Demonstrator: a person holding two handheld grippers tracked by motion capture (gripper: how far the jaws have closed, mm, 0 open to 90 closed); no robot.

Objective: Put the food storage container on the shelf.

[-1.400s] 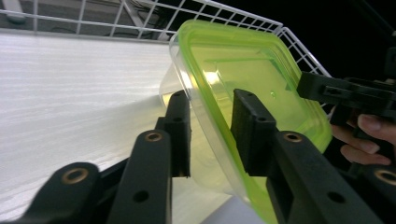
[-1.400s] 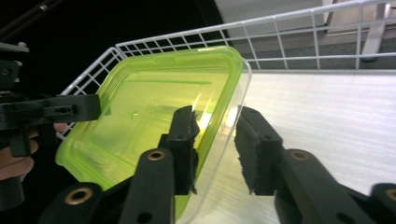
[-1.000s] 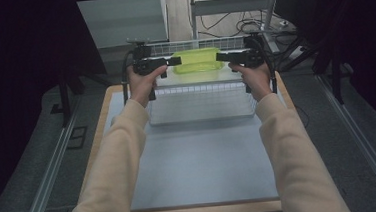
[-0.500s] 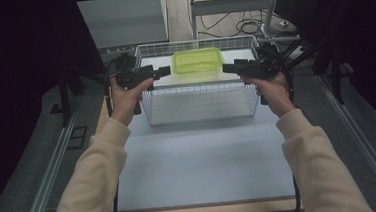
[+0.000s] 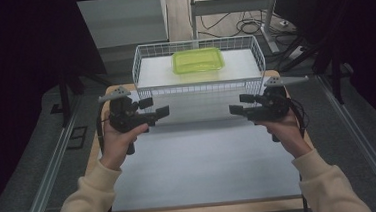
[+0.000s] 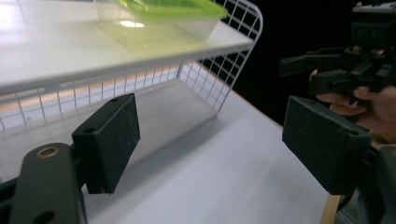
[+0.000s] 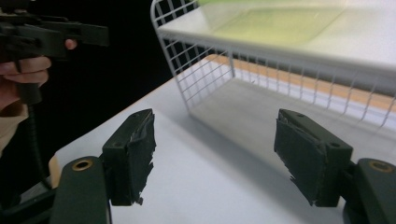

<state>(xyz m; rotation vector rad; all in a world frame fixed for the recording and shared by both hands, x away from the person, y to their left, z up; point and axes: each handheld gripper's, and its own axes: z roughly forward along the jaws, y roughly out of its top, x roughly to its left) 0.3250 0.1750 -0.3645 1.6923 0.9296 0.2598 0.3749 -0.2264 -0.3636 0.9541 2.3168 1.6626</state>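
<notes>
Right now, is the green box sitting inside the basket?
Yes, the green box sits on the white floor of the wire basket, walled in all around.

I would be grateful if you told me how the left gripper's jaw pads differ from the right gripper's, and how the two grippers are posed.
In their own views, the left gripper has smooth, intact pads, while the right gripper has frayed, peeling pad faces. In the high view, the left one sits at the table's left and points right; the right one mirrors it. Both are open, hold nothing, and sit in front of the wire basket.
</notes>
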